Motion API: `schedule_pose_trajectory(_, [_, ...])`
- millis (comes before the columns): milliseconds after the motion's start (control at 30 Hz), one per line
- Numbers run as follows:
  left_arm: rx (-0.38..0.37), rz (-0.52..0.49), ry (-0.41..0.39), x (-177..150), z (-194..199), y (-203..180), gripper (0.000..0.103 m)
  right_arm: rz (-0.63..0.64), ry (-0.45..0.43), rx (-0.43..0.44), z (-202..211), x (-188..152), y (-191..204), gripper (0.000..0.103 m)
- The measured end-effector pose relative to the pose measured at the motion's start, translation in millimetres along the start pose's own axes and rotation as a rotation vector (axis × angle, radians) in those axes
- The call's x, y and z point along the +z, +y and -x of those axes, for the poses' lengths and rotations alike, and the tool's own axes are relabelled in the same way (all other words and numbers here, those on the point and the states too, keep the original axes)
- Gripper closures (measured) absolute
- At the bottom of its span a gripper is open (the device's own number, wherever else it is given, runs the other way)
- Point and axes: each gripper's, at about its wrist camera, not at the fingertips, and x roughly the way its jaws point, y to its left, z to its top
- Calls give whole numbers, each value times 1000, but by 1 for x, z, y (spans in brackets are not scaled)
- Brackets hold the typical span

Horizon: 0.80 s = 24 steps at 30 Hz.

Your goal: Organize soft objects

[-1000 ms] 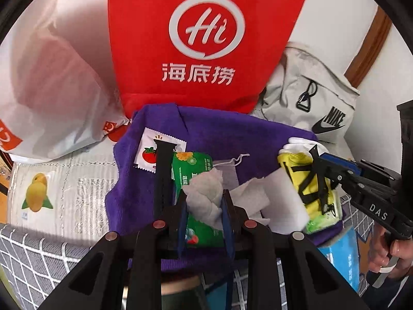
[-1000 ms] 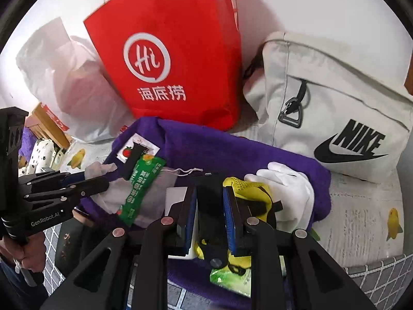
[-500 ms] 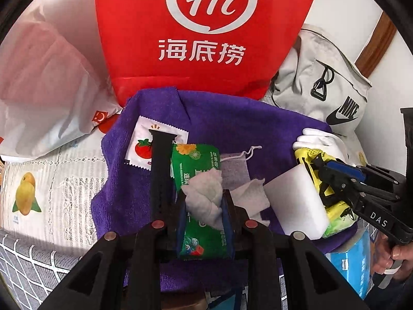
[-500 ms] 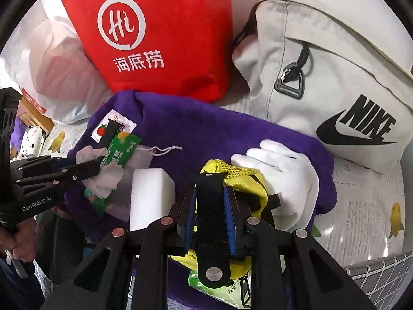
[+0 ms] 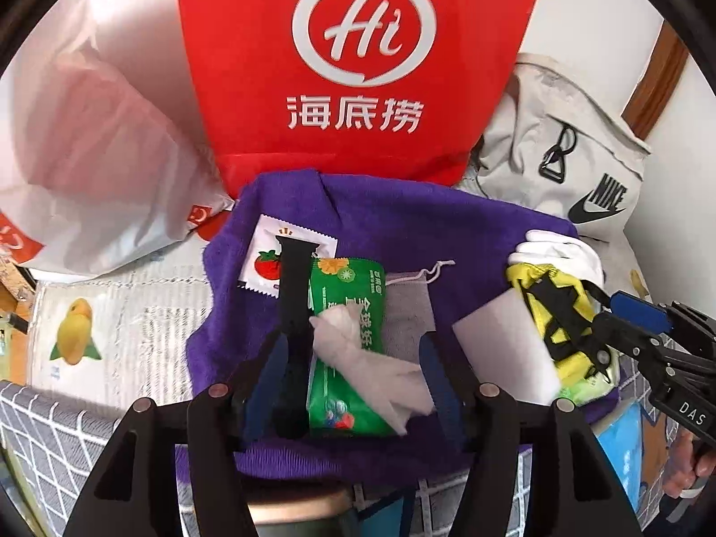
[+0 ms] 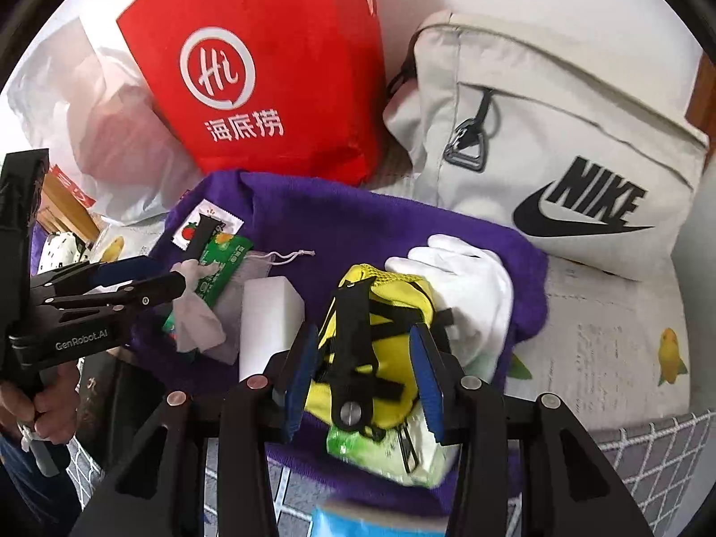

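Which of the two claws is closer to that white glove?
Right. The right claw straddles the yellow pouch lying against the white glove, its jaws just opened. The left claw sits over the crumpled tissue, across the purple towel from the glove.

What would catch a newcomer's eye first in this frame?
The big red paper bag with a white "Hi" logo stands at the back. In front of it, a purple towel is strewn with small soft things. To its right sits a pale grey Nike bag.
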Motion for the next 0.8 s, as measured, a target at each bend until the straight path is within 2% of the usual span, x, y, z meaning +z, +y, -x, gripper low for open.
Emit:
schedule_pose_trajectory(233, [31,3,-43,-23,43,-6,38,-19,-42,-9,41,-20,6,60])
schedule_pose_trajectory(333, [62,13,-74,-38,66,-10,31,-31,-59,-11,60,-33,10,59])
schedule_pose_trajectory(467, [101,6,-96,-63,95,-17,30,-31,-95,-26,91,-56,18,46])
schedule_pose_trajectory(600, [111,13,-97,-89,120,-25,26,-37,-119,-32,115,-80,23,43])
schedule_pose_trajectory(667, [117,17,-97,-104,134,-29,25,-48,-124,-31,123,-91,23,38])
schedule_pose_trajectory(800, [137,7,-123,-129,161,-37,24,-56,-129,-18,141,-117,27,36])
